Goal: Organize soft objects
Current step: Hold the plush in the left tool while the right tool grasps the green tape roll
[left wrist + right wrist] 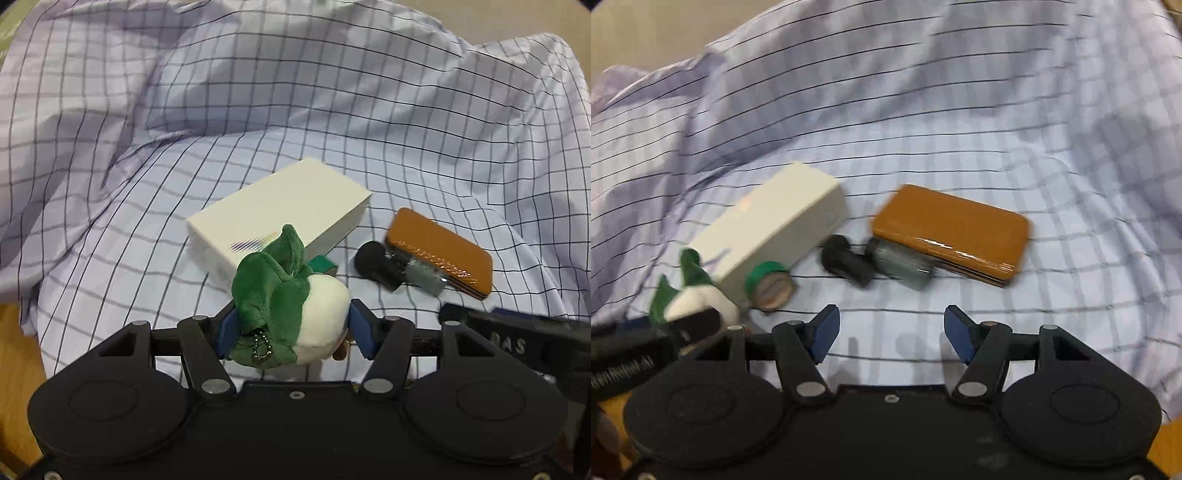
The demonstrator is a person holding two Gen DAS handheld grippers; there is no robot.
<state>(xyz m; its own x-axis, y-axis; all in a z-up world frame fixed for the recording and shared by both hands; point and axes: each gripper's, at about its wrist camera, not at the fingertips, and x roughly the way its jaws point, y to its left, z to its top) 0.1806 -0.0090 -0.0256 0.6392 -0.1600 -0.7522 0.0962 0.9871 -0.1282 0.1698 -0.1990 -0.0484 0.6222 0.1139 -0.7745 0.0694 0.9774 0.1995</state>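
Currently, item held: plush toy [291,302], green and white, clamped between the blue pads of your left gripper [291,334], above the near part of the checked cloth [332,110].

Right gripper [890,332]: jaws parted, nothing between them, low over the near cloth.

Risks, as judged:
- The plush is squeezed at its lower body; its bead chain [261,349] dangles and could snag a finger on release.
- The white box [280,210] and green tape roll [770,282] lie just beside the plush; a low swing could knock them.
- The right view is blurred, so you may misjudge a reach toward the black-and-grey object [875,264] touching the brown case [953,230].

Surface: rumpled cloth, heaped toward its far edge; wood [14,369] shows past the near left corner. Room: plain wall, little else visible.
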